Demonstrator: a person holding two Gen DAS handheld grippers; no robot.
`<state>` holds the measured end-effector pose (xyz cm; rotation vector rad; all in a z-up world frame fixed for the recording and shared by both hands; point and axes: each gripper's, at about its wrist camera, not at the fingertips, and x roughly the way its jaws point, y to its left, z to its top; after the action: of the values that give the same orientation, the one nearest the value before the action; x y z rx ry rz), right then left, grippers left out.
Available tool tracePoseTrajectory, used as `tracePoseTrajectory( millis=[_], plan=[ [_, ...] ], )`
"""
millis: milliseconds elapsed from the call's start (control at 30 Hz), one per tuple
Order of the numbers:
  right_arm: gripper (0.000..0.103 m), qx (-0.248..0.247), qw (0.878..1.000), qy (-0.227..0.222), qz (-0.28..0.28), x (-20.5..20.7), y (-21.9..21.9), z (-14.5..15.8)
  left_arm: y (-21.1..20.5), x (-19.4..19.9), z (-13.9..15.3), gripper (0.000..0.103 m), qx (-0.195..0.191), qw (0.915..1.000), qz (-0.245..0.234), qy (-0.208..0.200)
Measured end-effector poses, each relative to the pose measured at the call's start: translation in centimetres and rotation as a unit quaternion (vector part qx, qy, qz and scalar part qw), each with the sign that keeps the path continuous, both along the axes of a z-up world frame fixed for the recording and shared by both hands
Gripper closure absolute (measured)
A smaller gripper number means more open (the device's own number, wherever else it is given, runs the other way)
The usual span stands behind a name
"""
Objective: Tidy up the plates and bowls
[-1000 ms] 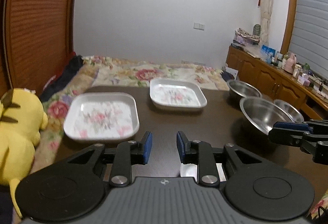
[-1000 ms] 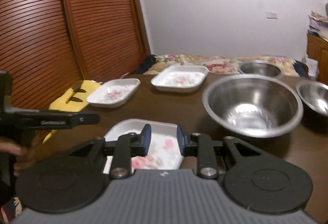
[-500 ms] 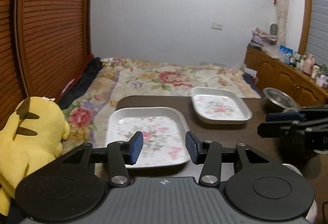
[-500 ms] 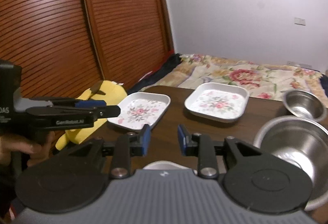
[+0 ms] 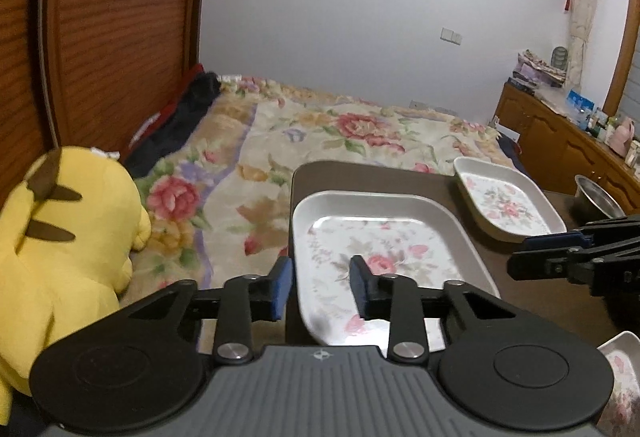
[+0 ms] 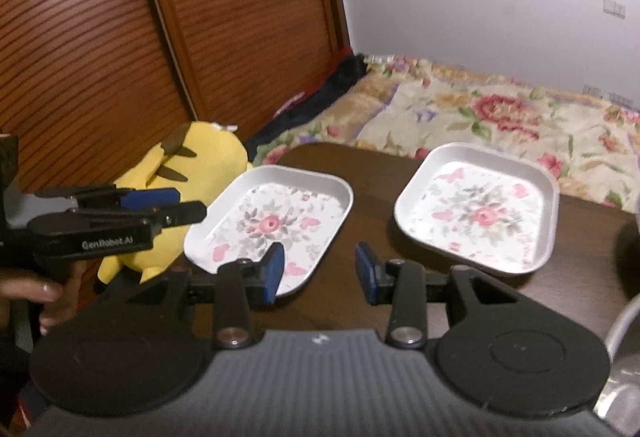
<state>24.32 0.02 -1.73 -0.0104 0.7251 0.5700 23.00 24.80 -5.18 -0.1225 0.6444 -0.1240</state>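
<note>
Two square white plates with pink flower prints lie on the dark table [image 6: 372, 173]. The near left plate [image 5: 380, 257] [image 6: 276, 225] lies at the table's left edge; the second plate [image 5: 506, 203] [image 6: 480, 213] lies to its right. My left gripper [image 5: 320, 287] is open and empty, its fingers astride the near plate's left rim. It shows from the side in the right wrist view [image 6: 168, 205]. My right gripper [image 6: 320, 273] is open and empty, over the table between the plates. A third flowered plate's corner [image 5: 620, 369] shows at lower right.
A steel bowl [image 5: 598, 199] stands at the table's far right; a bowl rim [image 6: 624, 321] shows at the right edge. A yellow plush toy [image 5: 60, 249] [image 6: 176, 181] sits left of the table. A floral bed [image 5: 320, 141] lies behind. Wooden cabinets [image 5: 560, 145] stand at right.
Both grippers have swung left and moved forward. The left gripper has opened wider and reached the near left plate's rim. The large steel bowl has left the right wrist view.
</note>
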Motion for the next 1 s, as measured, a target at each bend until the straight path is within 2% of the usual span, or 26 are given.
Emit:
tracePoseTrajectory(
  millis=[267, 433, 567, 667, 867, 900, 1000],
  plan=[
    [0.063, -0.004, 0.999, 0.033, -0.005, 2.6, 1.7, -2.3, 0.5, 0.9, -1.4, 0.08, -0.012, 0.9998, -0.01, 0.011],
    [0.066, -0.001, 0.999, 0.044, -0.01, 3.4, 2.1, -3.3, 0.7, 1.0, -1.6, 0.088, -0.015, 0.9998, -0.011, 0.011],
    [0.071, -0.001, 0.999, 0.047, -0.014, 3.7, 2.4, -3.6, 0.8, 1.2, -1.8, 0.092, -0.016, 0.9997, -0.01, 0.013],
    [0.082, 0.0, 0.998, 0.053, -0.014, 4.1, 2.4, -4.0, 0.8, 1.1, -2.1, 0.092, -0.016, 0.9997, -0.011, 0.016],
    [0.086, -0.007, 0.999, 0.049, -0.011, 3.9, 2.7, -4.2, 0.8, 0.9, -2.2, 0.094, -0.015, 0.9996, -0.012, 0.02],
    [0.09, -0.006, 0.999, 0.049, -0.01, 3.9, 2.7, -4.2, 0.7, 0.8, -2.1, 0.095, -0.014, 0.9996, -0.011, 0.021],
    [0.09, -0.007, 0.999, 0.049, -0.007, 3.8, 2.8, -4.2, 0.5, 0.5, -1.5, 0.095, -0.014, 0.9997, -0.007, 0.017]
  ],
)
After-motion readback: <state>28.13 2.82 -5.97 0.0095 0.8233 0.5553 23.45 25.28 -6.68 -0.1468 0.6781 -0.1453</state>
